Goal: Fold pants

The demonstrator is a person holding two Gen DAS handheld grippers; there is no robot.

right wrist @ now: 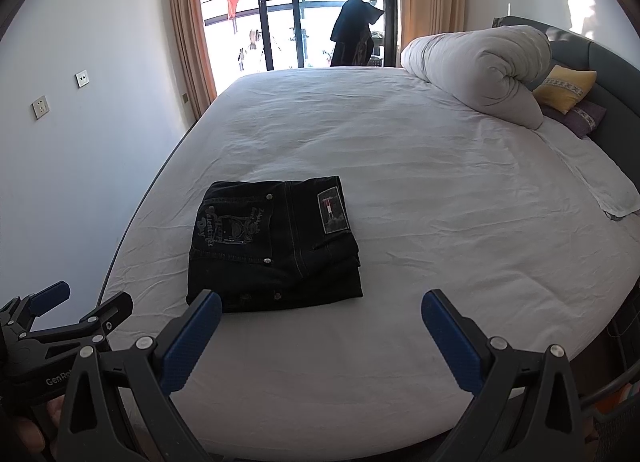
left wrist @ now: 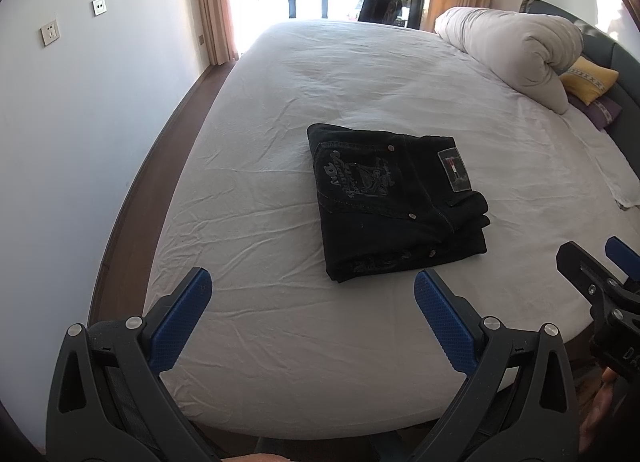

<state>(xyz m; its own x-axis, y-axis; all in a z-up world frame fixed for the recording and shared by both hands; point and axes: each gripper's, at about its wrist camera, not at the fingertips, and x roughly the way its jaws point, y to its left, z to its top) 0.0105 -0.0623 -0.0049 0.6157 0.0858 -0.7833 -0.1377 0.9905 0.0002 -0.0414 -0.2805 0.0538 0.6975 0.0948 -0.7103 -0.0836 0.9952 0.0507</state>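
Black jeans folded on the bed, both grippers hanging back

The black jeans sit as a compact folded stack toward the near edge of the white-sheeted bed. Left gripper is spread wide and grasps nothing; right gripper likewise gapes, clear of the cloth. Rolled duvet lies at the headboard end.

Daylight floods in from the window, blown out to white glare. The bed is evenly lit, sharp. Fisheye bends edges; corners vignette black.
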